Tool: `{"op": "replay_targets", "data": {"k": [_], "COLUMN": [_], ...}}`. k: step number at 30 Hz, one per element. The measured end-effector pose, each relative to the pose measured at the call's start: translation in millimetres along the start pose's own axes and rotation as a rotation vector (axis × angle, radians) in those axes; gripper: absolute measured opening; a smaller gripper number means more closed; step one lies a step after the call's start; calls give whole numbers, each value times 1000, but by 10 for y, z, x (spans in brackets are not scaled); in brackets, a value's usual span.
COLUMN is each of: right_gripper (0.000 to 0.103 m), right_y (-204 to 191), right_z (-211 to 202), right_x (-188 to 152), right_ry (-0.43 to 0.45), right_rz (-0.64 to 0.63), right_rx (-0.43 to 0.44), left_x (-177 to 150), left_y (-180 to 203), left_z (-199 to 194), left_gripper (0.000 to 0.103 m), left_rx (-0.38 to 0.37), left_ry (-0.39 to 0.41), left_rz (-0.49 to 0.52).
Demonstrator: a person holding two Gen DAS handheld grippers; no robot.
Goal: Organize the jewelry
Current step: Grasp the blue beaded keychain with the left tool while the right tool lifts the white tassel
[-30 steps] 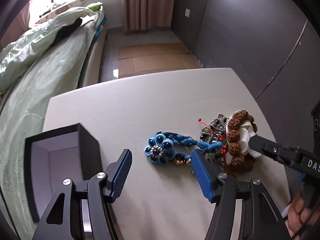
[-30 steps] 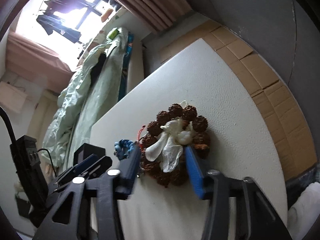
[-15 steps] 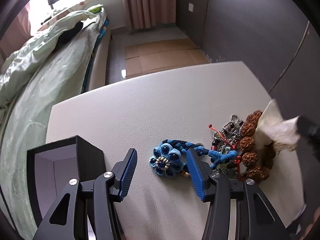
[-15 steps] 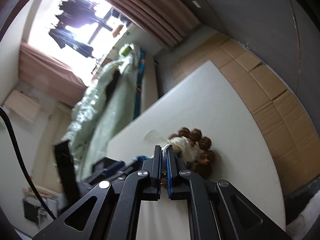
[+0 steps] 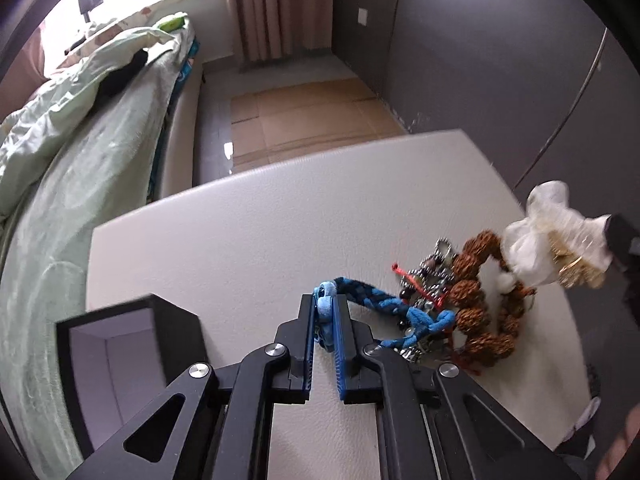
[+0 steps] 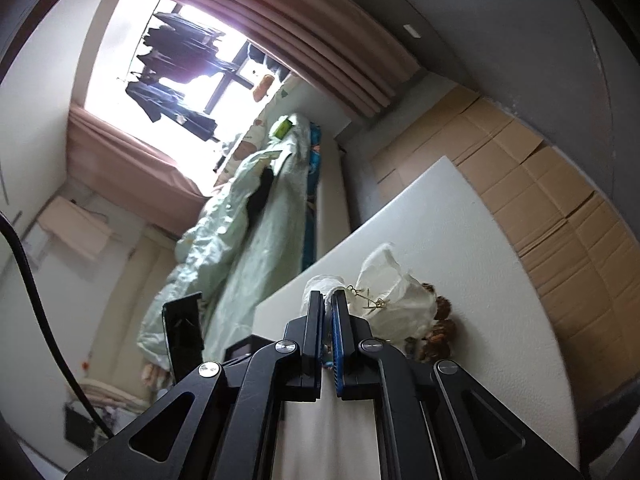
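My left gripper (image 5: 325, 305) is shut on the flower end of a blue braided bracelet (image 5: 376, 296), whose cord trails right into a tangle of metal chains (image 5: 430, 276). A brown bead bracelet (image 5: 474, 300) lies beside the tangle on the white table (image 5: 240, 240). My right gripper (image 6: 328, 300) is shut on a white gauzy pouch (image 6: 394, 292) with gold jewelry inside and holds it above the bead bracelet (image 6: 440, 320). The pouch also shows in the left wrist view (image 5: 548, 240), lifted off the table.
An open black jewelry box (image 5: 120, 360) with a pale lining stands at the table's front left. A bed with a green quilt (image 5: 80, 140) runs along the left. Cardboard sheets (image 5: 304, 116) cover the floor beyond the table, and a dark wall (image 5: 500, 60) is at right.
My left gripper closed on the blue bracelet's flower end. My right gripper, having closed on the white pouch, raised it off the brown bead bracelet.
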State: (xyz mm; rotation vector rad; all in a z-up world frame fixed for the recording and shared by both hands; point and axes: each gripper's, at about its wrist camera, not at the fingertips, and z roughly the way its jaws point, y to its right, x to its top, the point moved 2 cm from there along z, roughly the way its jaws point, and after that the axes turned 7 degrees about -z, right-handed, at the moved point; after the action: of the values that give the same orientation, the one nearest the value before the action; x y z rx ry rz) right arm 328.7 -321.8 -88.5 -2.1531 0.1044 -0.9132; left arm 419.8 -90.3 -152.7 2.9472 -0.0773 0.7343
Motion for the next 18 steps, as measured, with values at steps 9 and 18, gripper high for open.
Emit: {"op": "replay_targets", "data": {"k": [9, 18], "right_gripper": [6, 6], "right_y": [-33, -231], "right_z": [29, 143], "right_x": [-23, -86], "right_ry": [11, 8], "right_rz": [43, 60], "right_rx": [114, 226], "left_x": [59, 47], "left_y": [-3, -82], "left_z": [-558, -1133], "left_gripper": [9, 9], "left_rx": [-63, -61], "left_ry": [101, 204], "left_rz": [-11, -13]}}
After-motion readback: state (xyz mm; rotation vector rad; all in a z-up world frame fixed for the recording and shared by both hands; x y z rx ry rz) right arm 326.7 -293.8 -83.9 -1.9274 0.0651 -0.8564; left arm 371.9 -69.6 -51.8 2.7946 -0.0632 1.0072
